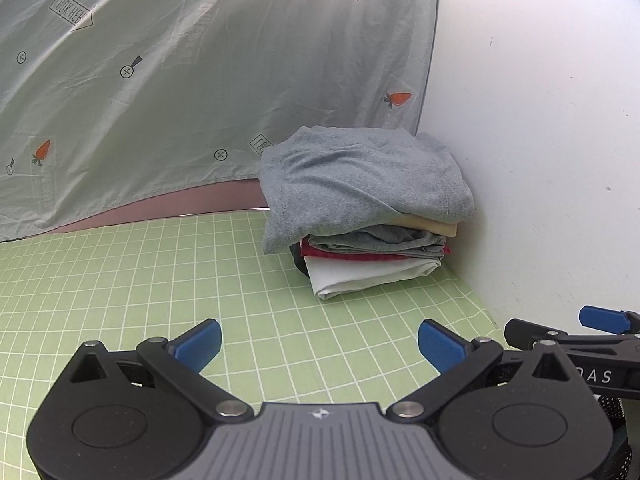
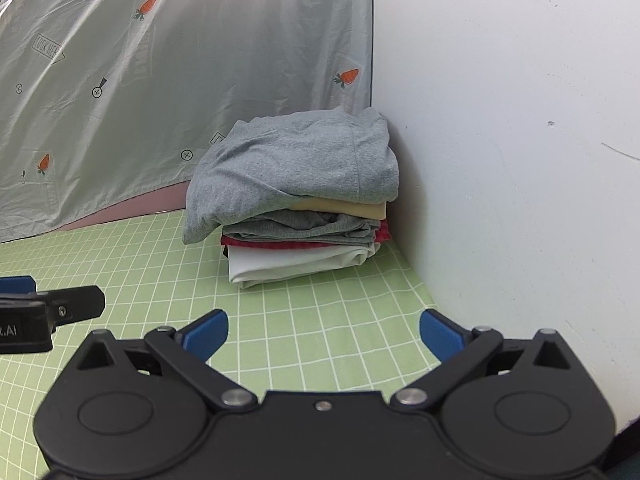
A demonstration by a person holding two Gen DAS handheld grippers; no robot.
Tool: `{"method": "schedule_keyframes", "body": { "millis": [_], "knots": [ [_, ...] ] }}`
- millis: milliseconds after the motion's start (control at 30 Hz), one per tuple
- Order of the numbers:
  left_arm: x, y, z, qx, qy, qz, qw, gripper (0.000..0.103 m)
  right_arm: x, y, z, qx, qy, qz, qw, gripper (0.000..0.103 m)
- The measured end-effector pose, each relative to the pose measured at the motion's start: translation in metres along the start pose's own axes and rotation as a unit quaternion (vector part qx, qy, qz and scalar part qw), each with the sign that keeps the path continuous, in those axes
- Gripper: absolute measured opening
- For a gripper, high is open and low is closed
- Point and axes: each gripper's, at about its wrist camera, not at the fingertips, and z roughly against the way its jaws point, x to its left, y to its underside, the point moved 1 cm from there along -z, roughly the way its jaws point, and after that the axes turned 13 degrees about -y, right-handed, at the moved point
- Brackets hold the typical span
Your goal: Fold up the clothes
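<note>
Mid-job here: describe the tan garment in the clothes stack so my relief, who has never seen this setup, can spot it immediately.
Find the corner where the white wall meets the carrot-print sheet; a stack of folded clothes sits there on the green grid mat. The tan garment is second from the top, directly under the light grey top piece. It is the stack's only beige layer.

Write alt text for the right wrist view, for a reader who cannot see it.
A stack of folded clothes, a grey garment on top, sits on a green grid mat in the corner by a white wall and a carrot-print sheet. The right gripper points at it, jaws wide and empty. The left gripper shows at the left edge.
</note>
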Motion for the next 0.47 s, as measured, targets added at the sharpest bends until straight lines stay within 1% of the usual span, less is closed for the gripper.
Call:
{"method": "schedule_keyframes", "body": {
  "millis": [167,467],
  "knots": [
    [0.0,0.004,0.006,-0.002,0.006,-0.002,1.0,0.103,0.0,0.007,0.008,0.002,0.012,-0.004,1.0,0.103],
    [0.003,0.006,0.011,-0.005,0.007,-0.004,1.0,0.103,0.006,0.009,0.014,-0.003,0.016,-0.001,1.0,0.103]
  ]
}}
